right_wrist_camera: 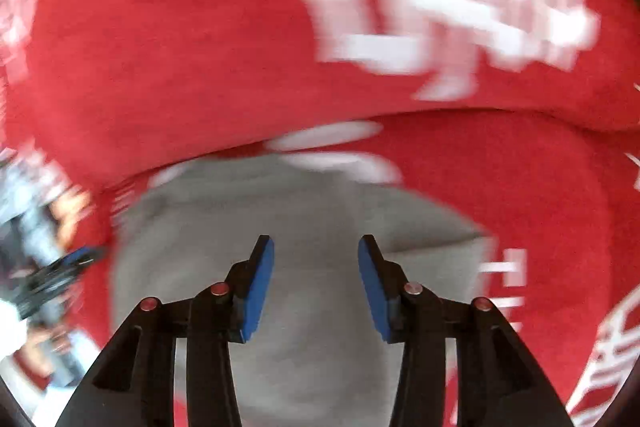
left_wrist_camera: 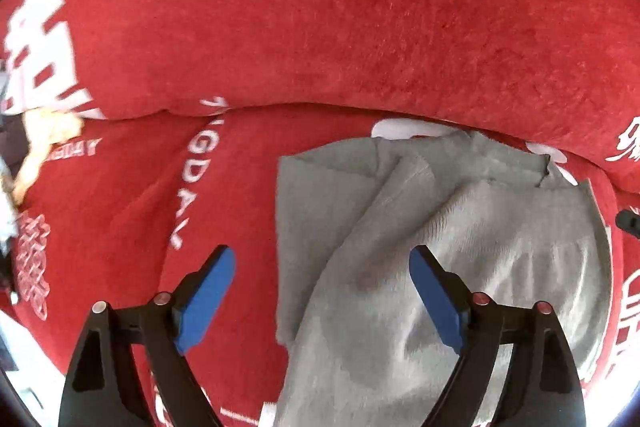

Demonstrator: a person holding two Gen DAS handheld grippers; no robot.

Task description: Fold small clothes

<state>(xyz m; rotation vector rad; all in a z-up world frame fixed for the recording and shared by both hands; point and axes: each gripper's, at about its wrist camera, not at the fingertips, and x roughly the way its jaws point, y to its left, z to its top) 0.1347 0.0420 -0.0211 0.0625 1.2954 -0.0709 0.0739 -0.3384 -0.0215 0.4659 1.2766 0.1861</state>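
Note:
A small grey knitted garment [left_wrist_camera: 460, 259] lies folded on a red cover printed with white lettering [left_wrist_camera: 320, 19]. In the left wrist view my left gripper [left_wrist_camera: 322, 259] hangs over its left edge, its blue pads wide apart and holding nothing. The right wrist view is blurred: the same grey garment [right_wrist_camera: 304, 227] lies below my right gripper [right_wrist_camera: 316, 251], whose blue pads stand apart with nothing pinched between them. At the left edge of that view the other gripper [right_wrist_camera: 60, 267] shows as a dark blur.
A big red cushion [right_wrist_camera: 200, 47] with white characters rises behind the garment, meeting the red seat at a crease. A hand [left_wrist_camera: 44, 139] shows at the far left of the left wrist view. A dark tip [left_wrist_camera: 628, 221] pokes in at its right edge.

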